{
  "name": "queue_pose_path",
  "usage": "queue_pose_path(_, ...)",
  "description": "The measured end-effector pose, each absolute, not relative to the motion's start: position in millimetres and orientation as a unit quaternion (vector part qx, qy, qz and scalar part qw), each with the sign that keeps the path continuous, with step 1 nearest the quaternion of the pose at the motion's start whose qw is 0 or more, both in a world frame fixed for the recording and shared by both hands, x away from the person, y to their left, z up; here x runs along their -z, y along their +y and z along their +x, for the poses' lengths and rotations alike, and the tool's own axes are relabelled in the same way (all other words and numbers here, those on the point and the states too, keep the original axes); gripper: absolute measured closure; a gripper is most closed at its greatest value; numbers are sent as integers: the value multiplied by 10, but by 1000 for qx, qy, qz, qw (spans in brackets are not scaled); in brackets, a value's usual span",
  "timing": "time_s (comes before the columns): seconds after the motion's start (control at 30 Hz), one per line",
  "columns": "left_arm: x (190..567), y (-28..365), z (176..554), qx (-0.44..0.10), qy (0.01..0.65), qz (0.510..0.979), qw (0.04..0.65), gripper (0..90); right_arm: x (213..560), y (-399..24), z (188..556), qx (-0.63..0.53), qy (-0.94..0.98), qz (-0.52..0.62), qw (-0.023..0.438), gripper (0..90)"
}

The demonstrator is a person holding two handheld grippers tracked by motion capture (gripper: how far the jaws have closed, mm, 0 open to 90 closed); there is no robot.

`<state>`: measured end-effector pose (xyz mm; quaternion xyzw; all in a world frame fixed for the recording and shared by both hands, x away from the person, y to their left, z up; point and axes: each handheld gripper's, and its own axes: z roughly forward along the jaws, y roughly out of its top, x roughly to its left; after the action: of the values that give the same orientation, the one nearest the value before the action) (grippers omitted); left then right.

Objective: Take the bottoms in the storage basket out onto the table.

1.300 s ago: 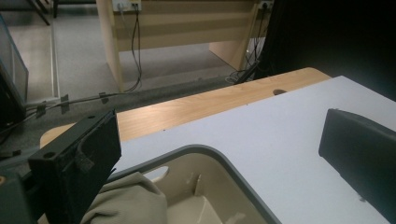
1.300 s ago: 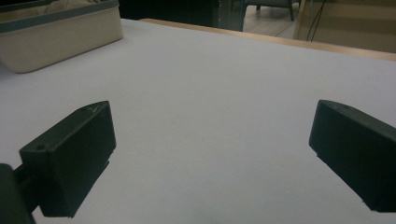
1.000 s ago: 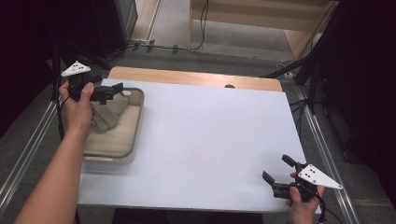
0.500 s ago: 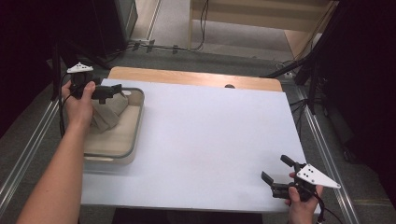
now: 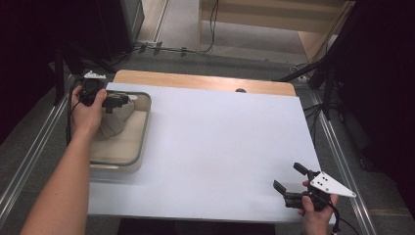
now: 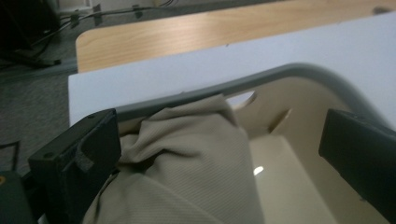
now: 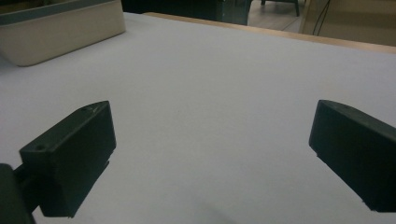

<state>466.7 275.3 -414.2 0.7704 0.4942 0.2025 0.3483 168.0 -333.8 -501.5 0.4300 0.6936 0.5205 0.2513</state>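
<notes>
High view. A beige cloth (image 5: 115, 120) lies bunched in the far half of a shallow bin (image 5: 142, 142) that stands at the left edge of the white-topped bench (image 5: 220, 147), toward its far-left corner. The left gripper (image 5: 120, 100) hangs over the bin's far end, above the cloth. The right gripper (image 5: 286, 188) rests near the bench's near-right corner, well apart from the bin, its jaws spread and empty.

Left gripper view. The left gripper's two black jaws stand wide apart. The cloth (image 6: 187, 172) rises between them and lies against the inner face of the left-hand jaw; the right-hand jaw is clear of the fabric and stands over the bin's bare floor. The cloth's upper fold leans on the grey rim of the bin (image 6: 261, 79).

Right gripper view. The right gripper's jaws are wide, with bare bench top (image 7: 210, 93) between them; a corner of the bin (image 7: 60, 32) shows far off.

Risk, as judged. If the left jaws close here, they may catch one loose fold, so that the cloth slips out or drags over the rim. A pinch taken too near the rim could trap the bin wall and tilt or shift the bin.
</notes>
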Motion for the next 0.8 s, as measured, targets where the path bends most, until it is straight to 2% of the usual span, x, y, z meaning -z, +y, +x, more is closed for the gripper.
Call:
queue_pose_path(0.23, 4298, 2787, 4687, -188, 505, 786, 303, 0, 5021, -3327, 1685, -519, 695, 429, 251, 0)
queue_pose_path(0.57, 4431, 2684, 4714, -196, 507, 805, 238, 9, 5021, -3315, 1676, -519, 696, 429, 250, 0)
queue_pose_path(0.6, 4445, 2681, 4716, -201, 509, 805, 229, 80, 5026, -3321, 1679, -520, 695, 429, 249, 0)
queue_pose_path(0.8, 4506, 2663, 4736, -197, 509, 809, 216, 88, 5035, -3317, 1685, -519, 697, 430, 247, 0)
